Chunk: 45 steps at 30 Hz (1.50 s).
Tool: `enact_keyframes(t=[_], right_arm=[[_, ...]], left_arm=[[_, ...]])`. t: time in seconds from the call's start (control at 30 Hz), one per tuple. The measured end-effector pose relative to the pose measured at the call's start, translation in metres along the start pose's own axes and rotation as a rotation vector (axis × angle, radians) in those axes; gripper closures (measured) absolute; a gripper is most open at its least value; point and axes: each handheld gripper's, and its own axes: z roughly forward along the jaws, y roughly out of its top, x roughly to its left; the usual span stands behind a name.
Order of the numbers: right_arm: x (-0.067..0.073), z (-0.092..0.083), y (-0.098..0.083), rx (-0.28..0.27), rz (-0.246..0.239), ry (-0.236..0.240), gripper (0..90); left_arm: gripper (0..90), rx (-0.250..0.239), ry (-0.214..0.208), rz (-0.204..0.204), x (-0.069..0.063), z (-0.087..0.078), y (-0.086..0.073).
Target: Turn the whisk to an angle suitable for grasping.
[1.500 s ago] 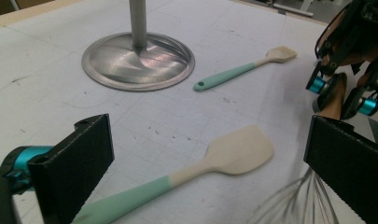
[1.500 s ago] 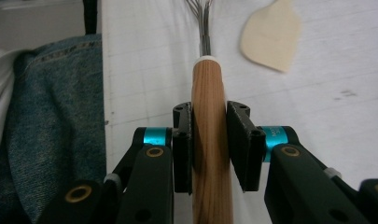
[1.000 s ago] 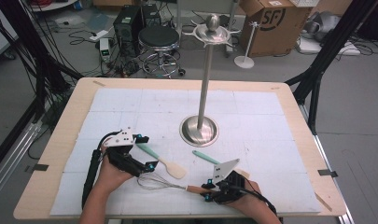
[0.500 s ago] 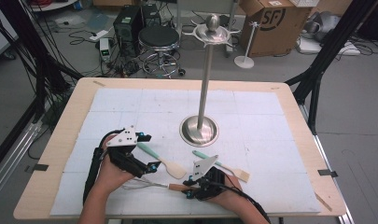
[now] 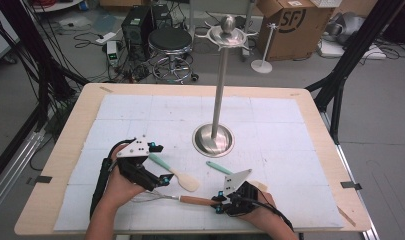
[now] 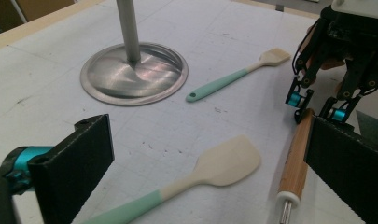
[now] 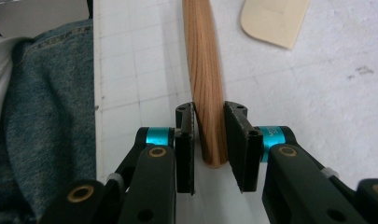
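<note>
A whisk with a wooden handle (image 5: 195, 200) lies near the table's front edge, its wires (image 5: 149, 197) pointing left. My right gripper (image 5: 221, 202) has just been closing its jaws on the handle's end (image 7: 203, 70), and both pads (image 7: 186, 140) press its sides. My left gripper (image 5: 162, 180) is open and hovers low over a cream spatula with a teal handle (image 5: 176, 173). In the left gripper view the spatula head (image 6: 224, 163) lies between the wide jaws, with the whisk handle (image 6: 296, 158) at the right and the right gripper (image 6: 317, 107) beyond it.
A tall metal stand with a round base (image 5: 213, 140) rises mid-table, hooks at its top. A second teal-handled spatula (image 5: 225, 168) lies between the stand and my right gripper. White mat (image 5: 290, 150) covers the wooden table. The person's jeans (image 7: 46, 116) show past the front edge.
My right gripper has slid left along the front edge onto the end of the whisk handle, and the whisk has shifted a little left. The left gripper has stayed put.
</note>
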Motion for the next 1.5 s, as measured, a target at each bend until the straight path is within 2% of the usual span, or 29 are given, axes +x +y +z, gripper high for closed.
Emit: enact_keyframes(t=[0.17, 0.2, 0.23, 0.4, 0.43, 0.5, 0.53, 0.57, 0.6, 0.8, 0.9, 0.97, 1.0, 1.27, 1.5], right_arm=[[-0.002, 0.002, 0.002, -0.009, 0.010, 0.005, 73.9], [-0.003, 0.002, 0.002, -0.014, 0.012, 0.002, 64.3], [-0.003, 0.000, 0.001, -0.020, 0.021, 0.000, 60.9], [-0.009, -0.021, -0.006, -0.133, 0.080, -0.016, 47.4], [-0.009, -0.021, -0.006, -0.133, 0.080, -0.016, 47.4], [-0.016, -0.035, -0.014, -0.202, 0.130, -0.029, 41.0], [-0.019, -0.040, -0.017, -0.224, 0.142, -0.038, 39.1], [-0.019, -0.040, -0.017, -0.224, 0.142, -0.038, 39.1], [-0.022, -0.049, -0.021, -0.263, 0.162, -0.057, 36.6], [-0.031, -0.073, -0.030, -0.361, 0.199, -0.110, 26.7], [-0.035, -0.080, -0.035, -0.388, 0.205, -0.118, 25.9], [-0.040, -0.090, -0.043, -0.415, 0.218, -0.140, 24.4], [-0.041, -0.093, -0.046, -0.419, 0.224, -0.149, 23.6], [-0.047, -0.104, -0.055, -0.423, 0.254, -0.210, 20.5], [-0.045, -0.115, -0.056, -0.427, 0.269, -0.254, 16.7]], left_arm=[[2.1, 0.000, -0.010, 0.005, -0.002, 0.002, 0.001], [2.1, -0.005, -0.014, 0.007, -0.002, 0.002, 0.001], [2.1, -0.002, -0.014, 0.012, -0.002, 0.001, 0.001], [2.1, -0.010, -0.013, 0.000, -0.001, 0.000, 0.001], [2.1, -0.013, -0.012, -0.001, -0.001, -0.001, 0.001], [2.1, -0.018, -0.015, -0.004, -0.001, -0.001, 0.001], [2.1, -0.017, -0.017, -0.003, 0.000, -0.001, 0.001], [2.1, -0.018, -0.017, -0.006, -0.001, -0.001, 0.001], [2.1, -0.014, -0.017, -0.004, 0.000, -0.001, 0.001], [2.1, -0.005, -0.017, -0.009, 0.000, -0.002, 0.001], [2.1, -0.010, -0.016, -0.018, 0.002, -0.002, 0.003], [2.1, -0.008, -0.012, -0.023, 0.002, -0.002, 0.003], [2.1, 0.006, -0.012, -0.015, 0.001, -0.001, 0.003], [2.1, 0.015, -0.030, -0.013, -0.002, 0.001, 0.001], [2.1, 0.019, -0.040, -0.015, -0.002, 0.003, 0.000]])
